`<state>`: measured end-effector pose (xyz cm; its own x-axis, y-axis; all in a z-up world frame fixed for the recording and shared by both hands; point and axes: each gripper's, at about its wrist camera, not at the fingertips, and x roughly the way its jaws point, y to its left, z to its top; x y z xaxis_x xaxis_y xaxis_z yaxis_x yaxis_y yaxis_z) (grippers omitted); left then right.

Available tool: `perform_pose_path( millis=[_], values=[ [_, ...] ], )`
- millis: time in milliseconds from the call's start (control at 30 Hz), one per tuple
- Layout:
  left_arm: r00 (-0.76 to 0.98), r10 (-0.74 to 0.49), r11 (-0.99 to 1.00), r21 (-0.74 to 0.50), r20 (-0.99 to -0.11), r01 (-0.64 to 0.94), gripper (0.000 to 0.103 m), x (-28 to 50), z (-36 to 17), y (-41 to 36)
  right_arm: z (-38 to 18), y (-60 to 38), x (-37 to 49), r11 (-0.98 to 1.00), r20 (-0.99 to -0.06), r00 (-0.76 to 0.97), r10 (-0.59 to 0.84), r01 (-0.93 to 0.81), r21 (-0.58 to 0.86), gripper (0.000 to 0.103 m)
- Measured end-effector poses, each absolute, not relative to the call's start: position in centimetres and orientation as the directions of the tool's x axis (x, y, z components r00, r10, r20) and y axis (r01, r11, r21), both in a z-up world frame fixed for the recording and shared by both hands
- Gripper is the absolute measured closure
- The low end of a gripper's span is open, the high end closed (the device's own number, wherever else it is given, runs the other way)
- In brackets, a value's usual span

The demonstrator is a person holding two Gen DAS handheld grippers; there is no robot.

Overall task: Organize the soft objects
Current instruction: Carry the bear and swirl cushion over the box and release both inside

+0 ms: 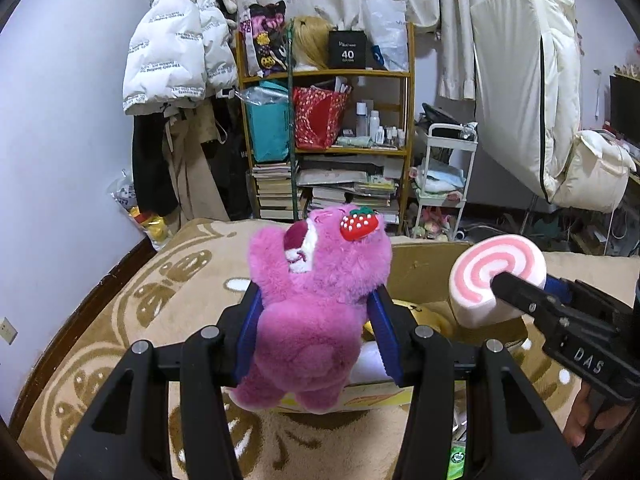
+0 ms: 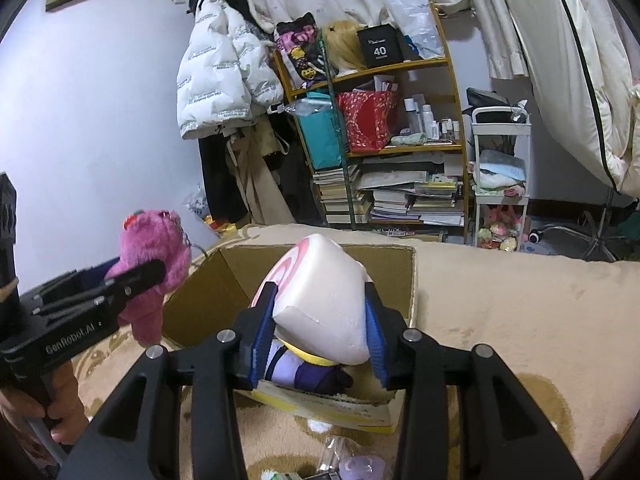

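My left gripper (image 1: 316,300) is shut on a pink plush bear (image 1: 316,312) with a strawberry on its head, held above the near left edge of an open cardboard box (image 1: 420,268). My right gripper (image 2: 320,300) is shut on a white cylinder cushion with a pink swirl face (image 2: 324,300), held over the box (image 2: 240,272). A purple and yellow plush (image 2: 308,368) lies inside the box under the cushion. The right gripper with the cushion (image 1: 496,280) shows in the left wrist view, and the bear (image 2: 152,264) in the left gripper shows in the right wrist view.
The box sits on a beige patterned blanket (image 1: 120,320). A cluttered wooden shelf (image 1: 328,120) with books and bags, hanging coats (image 1: 180,40) and a white cart (image 1: 444,176) stand behind. Small packets (image 2: 352,464) lie on the blanket before the box.
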<state>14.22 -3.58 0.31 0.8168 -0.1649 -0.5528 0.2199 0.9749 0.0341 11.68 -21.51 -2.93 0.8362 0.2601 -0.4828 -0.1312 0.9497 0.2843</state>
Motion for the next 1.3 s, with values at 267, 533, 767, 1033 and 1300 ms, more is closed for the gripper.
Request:
perform_pose_path(
  millis=[267,533,767,1033,1300],
  values=[
    [0.786,-0.157,0.974,0.040,-0.598,0.225,0.052,15.5,-1.4,-3.8,-4.0,-22.2,13.0,0.942,-0.499,0.824,0.268,-0.115,0.315,0.057],
    [0.768,-0.109,0.981,0.058,-0.632,0.186,0.047,16.5,-3.0,-3.6,-5.0,-21.6,13.9,0.938,-0.538,0.790,0.293,-0.129,0.322,0.051],
    [0.759,-0.080,0.984,0.070,-0.646,0.164,0.029,16.2,-3.4,-3.3,-4.8,-21.8,13.6,0.940,-0.521,0.806,0.283,-0.125,0.318,0.036],
    [0.764,-0.075,0.977,0.105,-0.641,0.184,0.007,14.2,-2.3,-3.4,-3.3,-22.4,12.2,0.944,-0.506,0.825,0.251,-0.093,0.317,0.010],
    [0.774,-0.051,0.966,0.165,-0.631,0.198,0.001,10.7,-1.3,-3.7,-2.2,-22.7,10.1,0.944,-0.504,0.826,0.252,-0.096,0.315,0.000]
  ],
)
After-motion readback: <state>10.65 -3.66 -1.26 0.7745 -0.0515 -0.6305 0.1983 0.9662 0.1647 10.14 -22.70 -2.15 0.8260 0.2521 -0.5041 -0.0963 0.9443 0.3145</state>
